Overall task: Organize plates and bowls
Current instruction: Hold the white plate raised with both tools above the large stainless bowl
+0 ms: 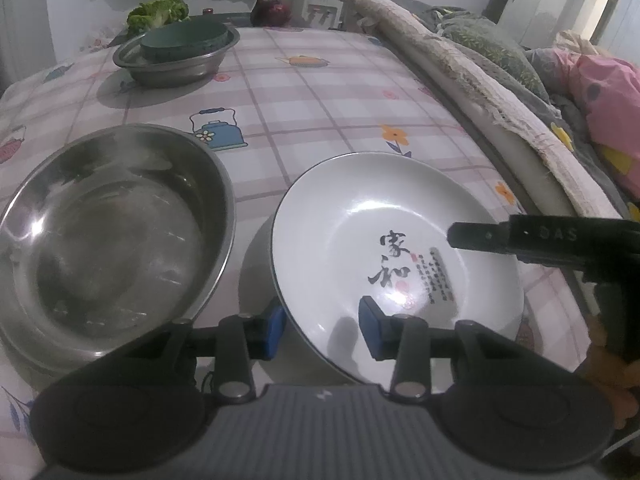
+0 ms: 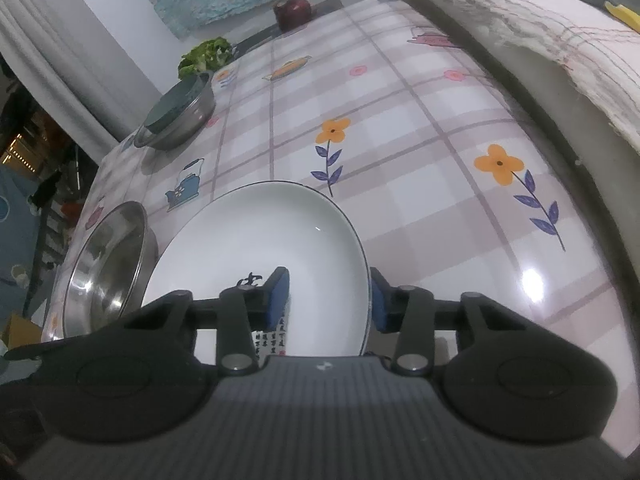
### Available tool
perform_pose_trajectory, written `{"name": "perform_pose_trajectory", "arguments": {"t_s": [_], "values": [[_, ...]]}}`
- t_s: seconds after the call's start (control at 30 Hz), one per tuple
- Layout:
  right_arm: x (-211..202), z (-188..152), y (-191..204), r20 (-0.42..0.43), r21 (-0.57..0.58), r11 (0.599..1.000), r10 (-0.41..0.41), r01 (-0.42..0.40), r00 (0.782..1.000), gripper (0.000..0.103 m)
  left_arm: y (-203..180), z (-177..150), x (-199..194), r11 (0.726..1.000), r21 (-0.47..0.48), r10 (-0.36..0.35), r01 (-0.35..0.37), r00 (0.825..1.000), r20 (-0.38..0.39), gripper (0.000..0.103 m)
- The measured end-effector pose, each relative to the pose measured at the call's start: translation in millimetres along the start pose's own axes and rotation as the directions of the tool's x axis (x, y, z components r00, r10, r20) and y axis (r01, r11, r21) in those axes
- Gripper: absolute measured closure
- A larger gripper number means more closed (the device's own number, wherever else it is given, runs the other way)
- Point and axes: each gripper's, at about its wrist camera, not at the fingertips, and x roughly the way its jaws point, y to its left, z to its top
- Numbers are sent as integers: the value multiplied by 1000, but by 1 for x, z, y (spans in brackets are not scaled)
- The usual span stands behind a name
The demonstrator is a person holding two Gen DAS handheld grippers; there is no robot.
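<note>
A white plate [image 1: 384, 224] with black calligraphy sits on the checked tablecloth; it also shows in the right wrist view [image 2: 272, 232]. My left gripper [image 1: 322, 330] is open with its blue pads straddling the plate's near left rim, one outside and one inside. My right gripper [image 2: 330, 300] is open and straddles the plate's right rim the same way; its black finger shows in the left wrist view [image 1: 480, 236]. A large steel bowl [image 1: 108, 236] stands just left of the plate, also in the right wrist view [image 2: 108, 264].
At the far left a steel basin [image 1: 176, 60] holds a dark green bowl [image 1: 184, 40], with broccoli [image 1: 158, 14] behind. A dark red pot [image 2: 293, 14] stands at the far edge. A rolled cloth edge [image 1: 460, 80] and bedding border the table's right side.
</note>
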Motion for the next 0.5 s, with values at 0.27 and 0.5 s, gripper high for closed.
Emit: {"name": "perform_pose_trajectory", "arguments": {"t_s": [0.27,0.5], "values": [[-13,-9,3,43,-46,997,-59,61,997,72,-2,2,2,998,17,54,-54,999,-3,75],[-13,-16,2,29,-65,994,-81,83,996,86,-6,1,-1,997,26,75,-74,997,-12,77]]}}
